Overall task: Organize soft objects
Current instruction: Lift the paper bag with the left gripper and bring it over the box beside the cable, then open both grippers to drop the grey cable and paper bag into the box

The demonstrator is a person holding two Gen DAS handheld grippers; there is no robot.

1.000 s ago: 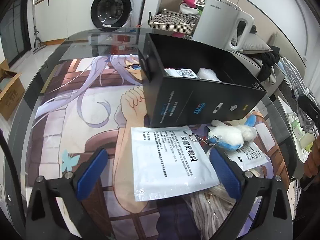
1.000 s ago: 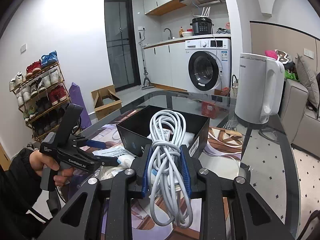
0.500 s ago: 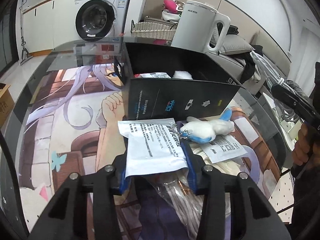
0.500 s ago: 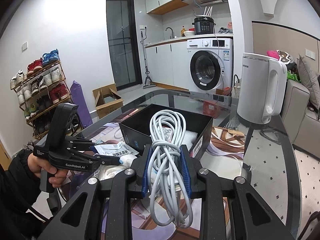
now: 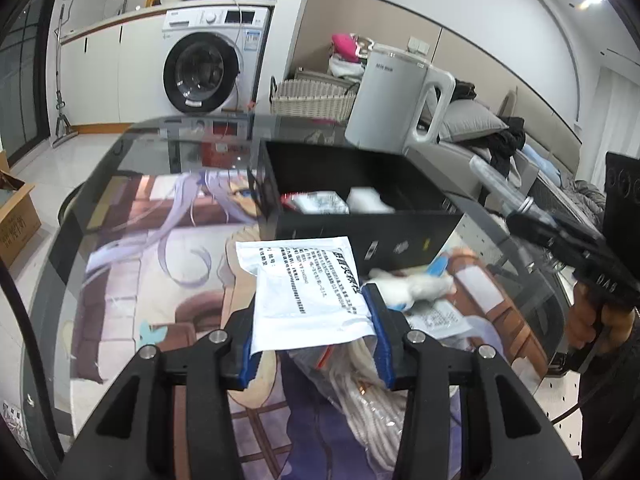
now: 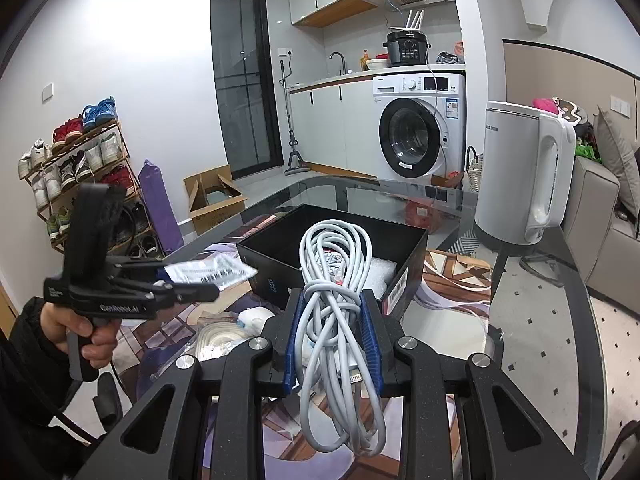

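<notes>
Having just pinched shut on the white printed pouch (image 5: 310, 292), the left gripper (image 5: 312, 334) is lifting it off the table toward the far black box (image 5: 360, 216), while the right gripper (image 6: 334, 344) is staying clamped on the grey cable coil (image 6: 340, 280).

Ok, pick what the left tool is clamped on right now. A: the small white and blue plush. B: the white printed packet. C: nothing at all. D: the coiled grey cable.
B: the left tool has its blue pads pressed on the white printed packet, while the coiled grey cable sits in the right tool and the plush lies on the table.
</notes>
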